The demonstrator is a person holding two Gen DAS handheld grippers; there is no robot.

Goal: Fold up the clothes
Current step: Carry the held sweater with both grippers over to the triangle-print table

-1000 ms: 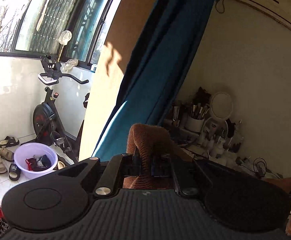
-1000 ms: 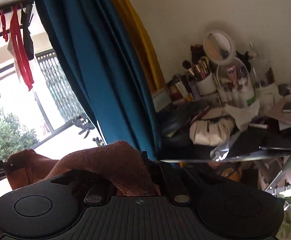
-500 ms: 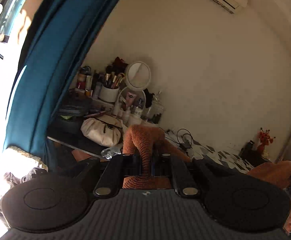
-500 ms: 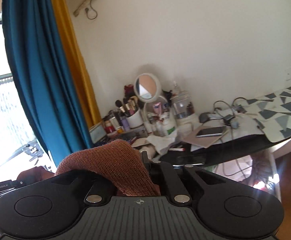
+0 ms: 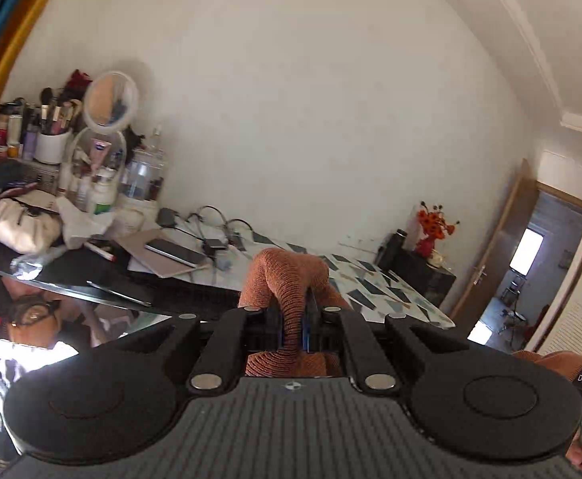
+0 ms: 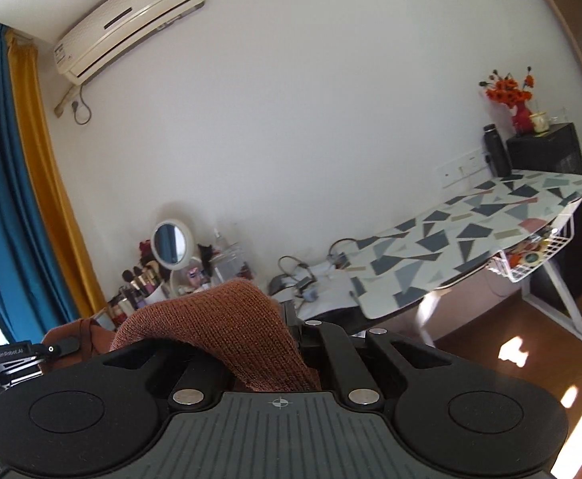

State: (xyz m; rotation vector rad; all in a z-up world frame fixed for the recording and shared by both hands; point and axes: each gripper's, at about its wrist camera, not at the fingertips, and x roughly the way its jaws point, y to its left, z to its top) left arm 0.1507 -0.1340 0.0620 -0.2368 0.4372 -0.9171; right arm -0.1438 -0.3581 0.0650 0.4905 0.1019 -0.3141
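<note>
Rust ribbed knit pinched between tongs

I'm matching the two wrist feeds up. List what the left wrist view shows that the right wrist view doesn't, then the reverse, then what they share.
Only the left wrist view shows the open doorway, the white pouch on the dark desk and the phone lying on a notebook.

Only the right wrist view shows the air conditioner, the wire basket under the patterned table and the wood floor.

Both show the rust-brown knit garment pinched in a shut gripper, left gripper and right gripper, plus the round mirror, the red flowers and the white wall.
</note>
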